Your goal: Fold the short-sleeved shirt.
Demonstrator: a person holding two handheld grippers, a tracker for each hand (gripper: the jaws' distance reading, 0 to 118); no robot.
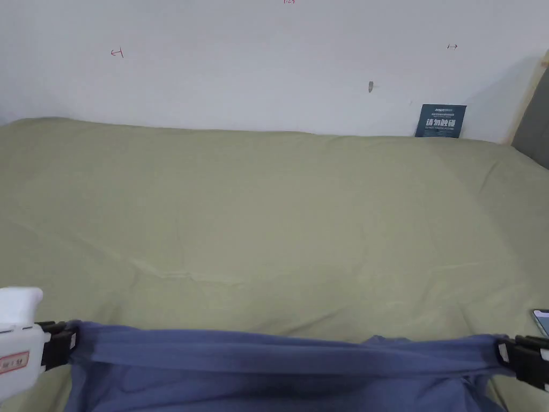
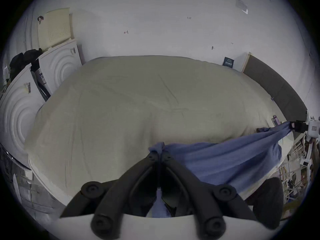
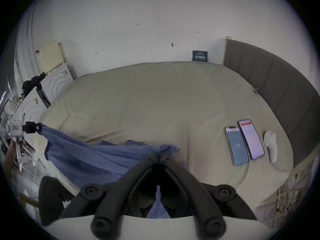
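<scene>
The blue short-sleeved shirt (image 1: 279, 370) hung stretched between both tools above the near edge of the bed (image 1: 279, 214); the left tool (image 1: 69, 338) and right tool (image 1: 501, 351) each had jaws clamped tight on bunched fabric at opposite ends

Blue short-sleeved shirt (image 1: 279, 370) stretched between two grippers over an olive-green bedsheet (image 1: 268, 214).

The left gripper (image 1: 67, 340), white-bodied with black jaws, pinches one end; the right gripper (image 1: 506, 354) pinches the other. A dark blue sign (image 1: 440, 120) leans against the white wall (image 1: 241, 64).
</scene>
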